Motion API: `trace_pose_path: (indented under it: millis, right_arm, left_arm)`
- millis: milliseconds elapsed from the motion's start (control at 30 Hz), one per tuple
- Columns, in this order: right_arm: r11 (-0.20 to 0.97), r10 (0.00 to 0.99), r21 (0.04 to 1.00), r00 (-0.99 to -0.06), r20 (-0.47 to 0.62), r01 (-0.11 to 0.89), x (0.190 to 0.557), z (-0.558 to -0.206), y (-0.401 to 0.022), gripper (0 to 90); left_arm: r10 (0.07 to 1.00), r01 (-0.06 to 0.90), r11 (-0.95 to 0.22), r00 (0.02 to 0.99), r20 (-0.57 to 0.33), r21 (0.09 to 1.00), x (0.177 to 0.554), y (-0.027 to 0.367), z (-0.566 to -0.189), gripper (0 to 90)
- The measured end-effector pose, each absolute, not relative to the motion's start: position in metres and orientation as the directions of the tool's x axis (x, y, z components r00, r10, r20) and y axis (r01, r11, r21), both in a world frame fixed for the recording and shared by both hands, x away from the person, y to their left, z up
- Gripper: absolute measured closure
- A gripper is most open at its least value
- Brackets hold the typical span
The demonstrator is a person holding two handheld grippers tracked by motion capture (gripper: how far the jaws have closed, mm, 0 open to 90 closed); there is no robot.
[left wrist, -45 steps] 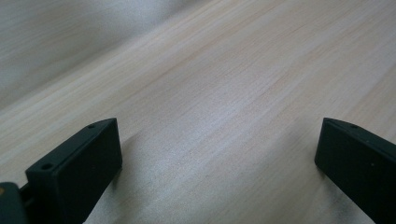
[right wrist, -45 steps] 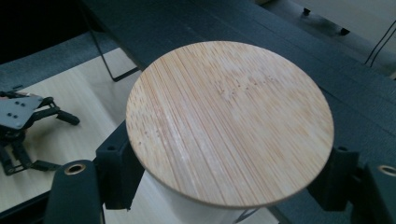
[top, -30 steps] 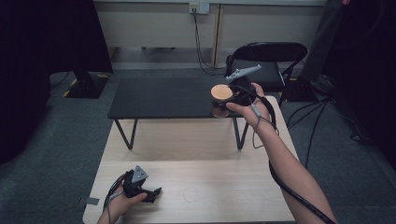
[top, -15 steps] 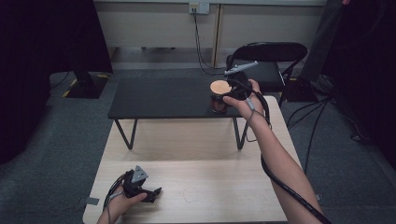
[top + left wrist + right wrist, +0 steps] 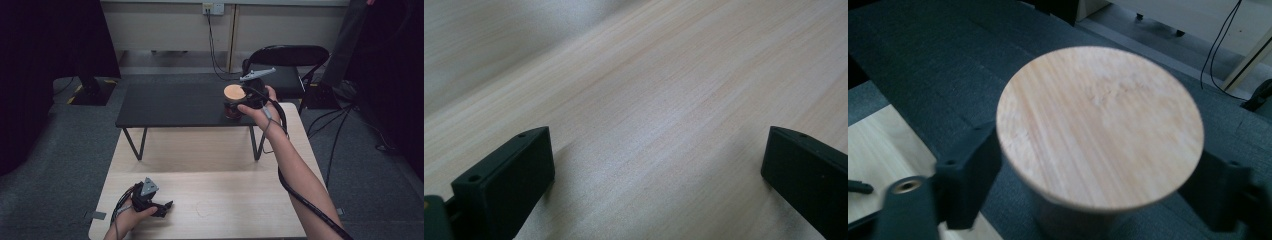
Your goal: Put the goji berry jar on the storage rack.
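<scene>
A jar with a round light-wood lid [image 5: 234, 93] [image 5: 1098, 125] stands at the right end of the low black table [image 5: 170, 105]. My right gripper [image 5: 239, 104] [image 5: 1095, 180] reaches it from the right. Its jaws have just been opening and now stand open, one on each side of the jar just under the lid's rim, with the jar between them. My left gripper [image 5: 167, 205] [image 5: 656, 170] rests on the light wooden table [image 5: 220, 150] at the near left. It is open with nothing between its jaws.
A black folding chair [image 5: 285, 65] stands behind the black table's right end. Cables [image 5: 345, 125] trail over the grey carpet on the right. A dark curtain hangs at the left. The right gripper's cable runs along the forearm.
The right hand has edged slightly up and left in the high view at the jar. The left hand has kept still.
</scene>
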State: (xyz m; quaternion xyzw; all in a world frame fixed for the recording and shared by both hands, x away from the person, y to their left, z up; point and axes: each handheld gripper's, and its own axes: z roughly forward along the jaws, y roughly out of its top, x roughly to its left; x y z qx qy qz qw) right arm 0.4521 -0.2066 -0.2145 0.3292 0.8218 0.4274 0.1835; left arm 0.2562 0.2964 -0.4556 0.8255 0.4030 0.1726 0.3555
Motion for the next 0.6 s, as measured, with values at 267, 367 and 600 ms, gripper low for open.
trace_pose_path:
  millis: [267,367,600]
  right_arm:
    - [0.389,0.668,0.850,-0.744,0.005,0.356,0.436,-0.221,-0.226,0.0]
    - [0.373,0.667,0.857,-0.744,0.017,0.355,0.427,-0.225,-0.237,0.0]
    - [0.369,0.654,0.869,-0.756,0.010,0.330,0.401,-0.239,-0.267,0.0]
  left_arm:
    - [0.789,0.541,-0.419,0.614,-0.002,0.730,0.256,0.296,-0.457,0.0]
    - [0.790,0.542,-0.416,0.613,-0.005,0.730,0.256,0.296,-0.457,0.0]
    - [0.787,0.539,-0.425,0.617,0.002,0.727,0.256,0.297,-0.456,0.0]
